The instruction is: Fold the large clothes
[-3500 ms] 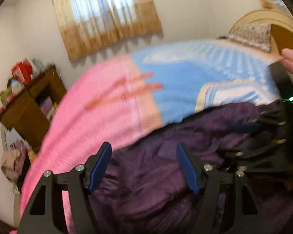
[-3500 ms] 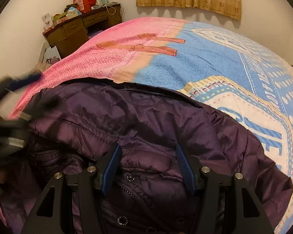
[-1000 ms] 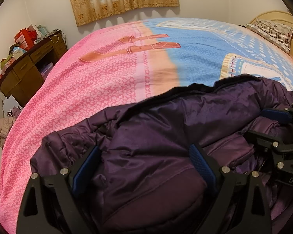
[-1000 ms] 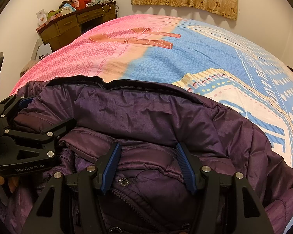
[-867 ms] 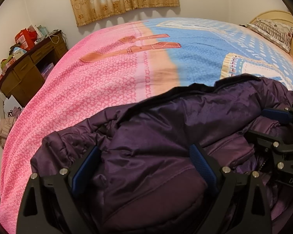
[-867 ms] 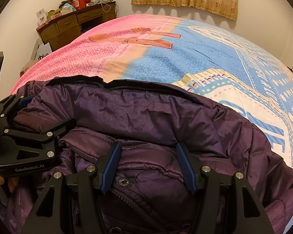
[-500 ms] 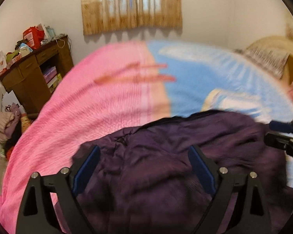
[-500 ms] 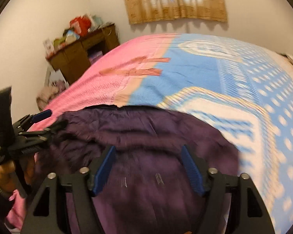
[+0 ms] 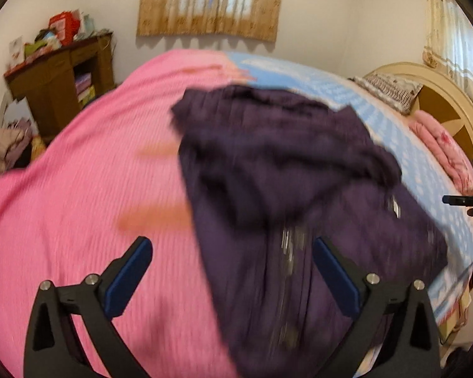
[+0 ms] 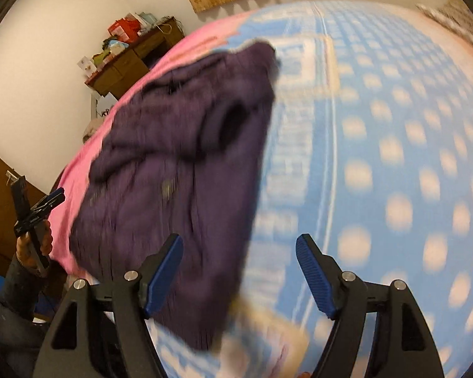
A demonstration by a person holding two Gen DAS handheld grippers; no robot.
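The left wrist camera looks forward between the spread fingers of the left gripper [image 9: 231,271] from above the bed's near edge, over the pink side of the bedspread [image 9: 78,189] toward the curtained window [image 9: 209,3] and the wooden desk [image 9: 60,78]. The right wrist camera sits tilted above the blue dotted side, looking past the right gripper [image 10: 239,274] toward the same far wall. Both views share the purple jacket [image 9: 283,173] lying mid-bed, the desk and the curtain, and each catches the other gripper at its frame edge
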